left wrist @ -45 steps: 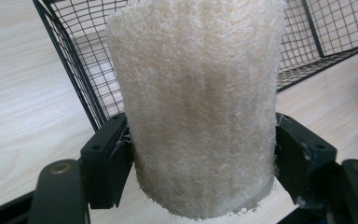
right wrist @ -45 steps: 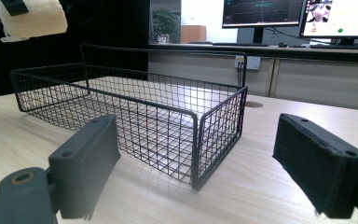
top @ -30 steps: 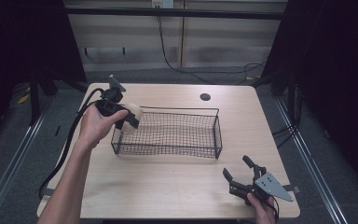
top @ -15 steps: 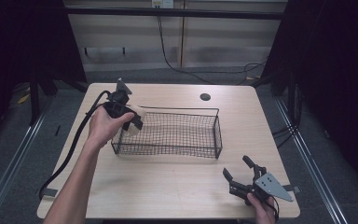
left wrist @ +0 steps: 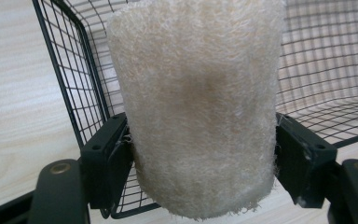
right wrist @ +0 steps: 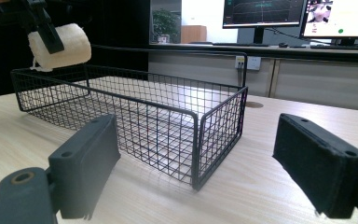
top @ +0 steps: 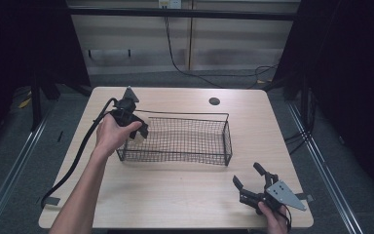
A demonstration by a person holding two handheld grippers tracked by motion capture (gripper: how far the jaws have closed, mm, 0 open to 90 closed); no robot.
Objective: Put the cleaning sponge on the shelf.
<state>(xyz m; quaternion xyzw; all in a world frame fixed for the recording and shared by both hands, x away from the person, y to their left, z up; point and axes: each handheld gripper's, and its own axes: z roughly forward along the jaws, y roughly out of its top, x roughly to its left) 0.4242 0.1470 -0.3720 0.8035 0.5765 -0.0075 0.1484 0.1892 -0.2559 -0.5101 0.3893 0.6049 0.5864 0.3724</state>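
Left tool (left wrist: pixel 200 154) clamped on cream fibrous loofah cylinder (left wrist: pixel 196 102), now lowered over left end of black wire mesh basket (top: pixel 185 141). Right tool (top: pixel 251 183) unmoved, jaws apart, near table's front right corner.

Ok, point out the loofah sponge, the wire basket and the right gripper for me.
loofah sponge (left wrist: pixel 196 107): left gripper view, middle of its fibrous side, between the jaws.
wire basket (top: pixel 228 139): high view, its right end wall.
right gripper (top: pixel 251 178): high view, midway between its open jaws.
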